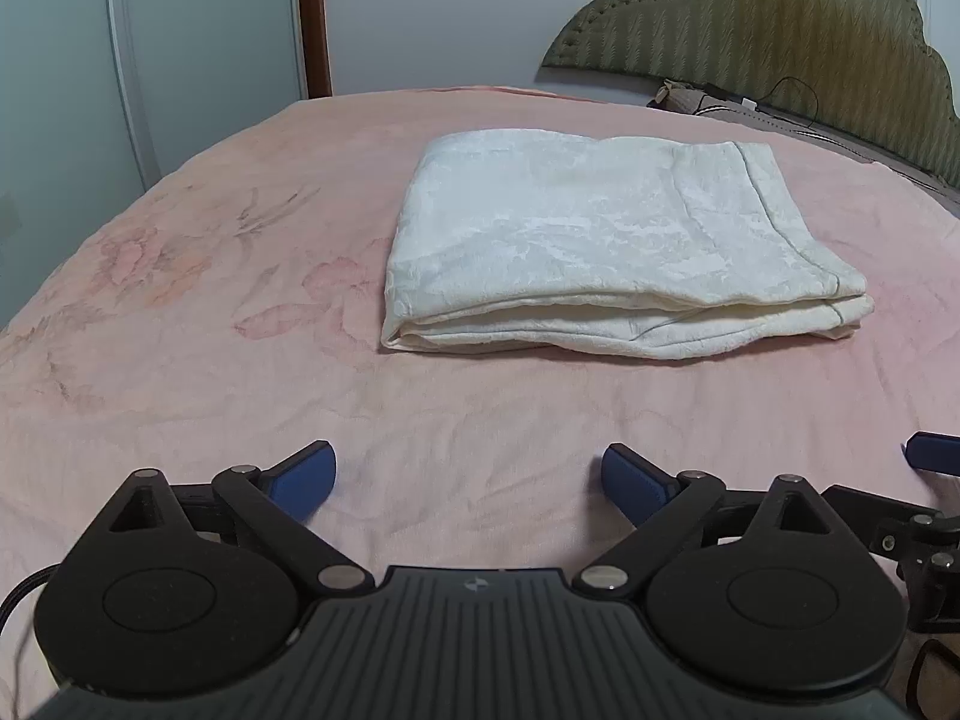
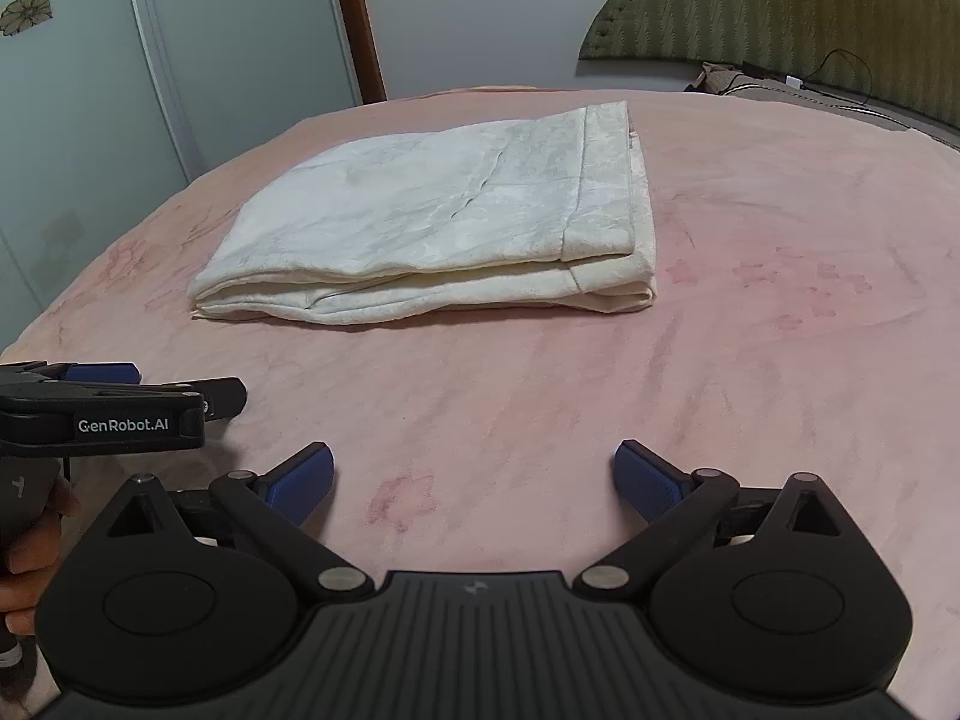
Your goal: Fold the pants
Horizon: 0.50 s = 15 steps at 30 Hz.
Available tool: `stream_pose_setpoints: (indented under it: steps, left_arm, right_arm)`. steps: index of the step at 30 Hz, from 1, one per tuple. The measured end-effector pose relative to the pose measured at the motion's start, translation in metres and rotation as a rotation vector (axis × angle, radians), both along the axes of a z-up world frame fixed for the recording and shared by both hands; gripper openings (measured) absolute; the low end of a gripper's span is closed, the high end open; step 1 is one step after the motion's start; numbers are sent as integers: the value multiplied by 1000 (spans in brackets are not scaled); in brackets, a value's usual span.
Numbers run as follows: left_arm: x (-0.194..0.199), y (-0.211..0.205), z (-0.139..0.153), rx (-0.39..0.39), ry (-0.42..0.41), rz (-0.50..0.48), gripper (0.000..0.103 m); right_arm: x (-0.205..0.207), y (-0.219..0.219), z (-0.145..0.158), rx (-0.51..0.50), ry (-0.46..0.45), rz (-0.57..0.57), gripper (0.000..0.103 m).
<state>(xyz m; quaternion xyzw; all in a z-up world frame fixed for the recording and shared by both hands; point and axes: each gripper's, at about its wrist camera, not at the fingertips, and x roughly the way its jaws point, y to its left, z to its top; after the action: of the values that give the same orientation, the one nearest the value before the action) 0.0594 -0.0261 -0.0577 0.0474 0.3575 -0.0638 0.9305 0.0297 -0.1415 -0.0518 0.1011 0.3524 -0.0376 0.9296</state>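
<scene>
- Closest to you in the left wrist view, your left gripper has its blue-padded jaws spread wide, with only bare sheet between them.
- Your right gripper is the same: jaws wide apart, gripping nothing, hanging over the pink floral bedsheet.
- The left gripper's black body, lettered "GenRobot.AI", shows at the left edge of the right wrist view, just beside the right one, with the fingers of your hand on its handle.
- The white pants lie folded into a flat stacked rectangle on the sheet, ahead of both grippers and well apart from them.
- An olive quilted headboard stands beyond the pants, with a black cable at its foot.
</scene>
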Motion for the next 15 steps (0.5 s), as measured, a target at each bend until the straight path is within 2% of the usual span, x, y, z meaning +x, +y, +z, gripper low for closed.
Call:
stream_pose_setpoints:
  steps: [9,15]
  left_arm:
    - [-2,-2,-3,14,-19,3,102]
    - [-4,-3,-7,20,-43,4,103]
  right_arm:
    - [3,7,0,-7,-10,-12,101]
    - [7,19,-7,-95,-7,-20,103]
